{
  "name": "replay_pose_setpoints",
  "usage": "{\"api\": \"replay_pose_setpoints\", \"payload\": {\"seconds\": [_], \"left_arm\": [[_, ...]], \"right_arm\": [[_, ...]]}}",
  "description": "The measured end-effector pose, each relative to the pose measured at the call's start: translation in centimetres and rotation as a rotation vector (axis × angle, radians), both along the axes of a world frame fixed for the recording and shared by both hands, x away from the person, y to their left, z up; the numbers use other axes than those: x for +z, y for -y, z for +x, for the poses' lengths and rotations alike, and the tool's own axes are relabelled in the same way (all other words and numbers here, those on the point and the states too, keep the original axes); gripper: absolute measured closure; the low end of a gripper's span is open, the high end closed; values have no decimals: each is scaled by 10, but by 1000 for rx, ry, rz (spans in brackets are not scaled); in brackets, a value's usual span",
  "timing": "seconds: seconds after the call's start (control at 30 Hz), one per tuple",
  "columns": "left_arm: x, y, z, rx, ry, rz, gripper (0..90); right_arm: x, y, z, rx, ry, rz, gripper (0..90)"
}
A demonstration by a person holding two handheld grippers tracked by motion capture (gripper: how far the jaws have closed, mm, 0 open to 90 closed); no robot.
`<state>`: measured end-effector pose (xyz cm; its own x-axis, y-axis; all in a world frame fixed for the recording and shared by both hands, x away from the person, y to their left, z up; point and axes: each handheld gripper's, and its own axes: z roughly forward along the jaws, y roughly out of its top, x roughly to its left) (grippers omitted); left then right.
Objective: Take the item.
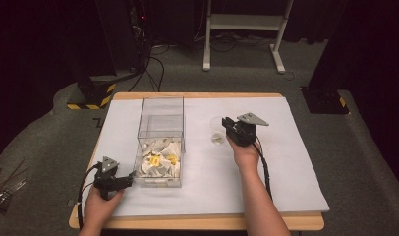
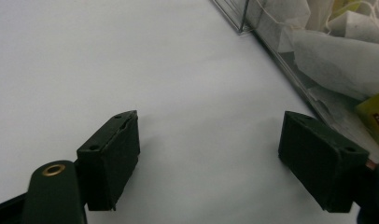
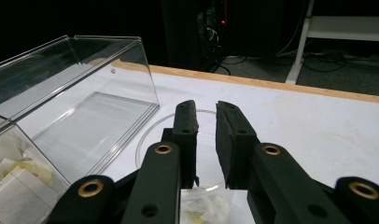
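A clear plastic box with its lid swung open holds several white tea bags, some with yellow tags. My left gripper lies low on the table at the box's near left corner. In the left gripper view the gripper stands wide open over bare white table, with the box wall and tea bags at the right. My right gripper hovers over a small clear cup. Its jaws stand a narrow gap apart with nothing seen between them. A tea bag lies in the cup below.
The white table cover spreads wide to the right of the cup and in front of it. The open box lid stands just left of the right gripper. Beyond the table's far edge are dark stands, cables and a white frame.
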<state>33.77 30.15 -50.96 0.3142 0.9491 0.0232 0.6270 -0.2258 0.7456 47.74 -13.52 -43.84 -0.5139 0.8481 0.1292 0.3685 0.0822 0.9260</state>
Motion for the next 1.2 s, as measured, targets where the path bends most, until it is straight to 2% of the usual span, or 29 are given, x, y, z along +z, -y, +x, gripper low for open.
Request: {"api": "replay_pose_setpoints", "payload": {"seconds": [0.27, 0.5, 0.9, 1.2], "left_arm": [[0, 0, 0, 0, 0, 0, 206], [0, 0, 0, -1, -2, -2, 207], [0, 0, 0, -3, -1, -1, 210], [0, 0, 0, -4, -5, -3, 211]], "right_arm": [[2, -3, -4, 11, -3, -10, 784], [4, -6, -8, 18, -5, -31, 715], [6, -7, -17, 22, 0, -40, 654], [7, -6, -26, 12, -2, -59, 555]]}}
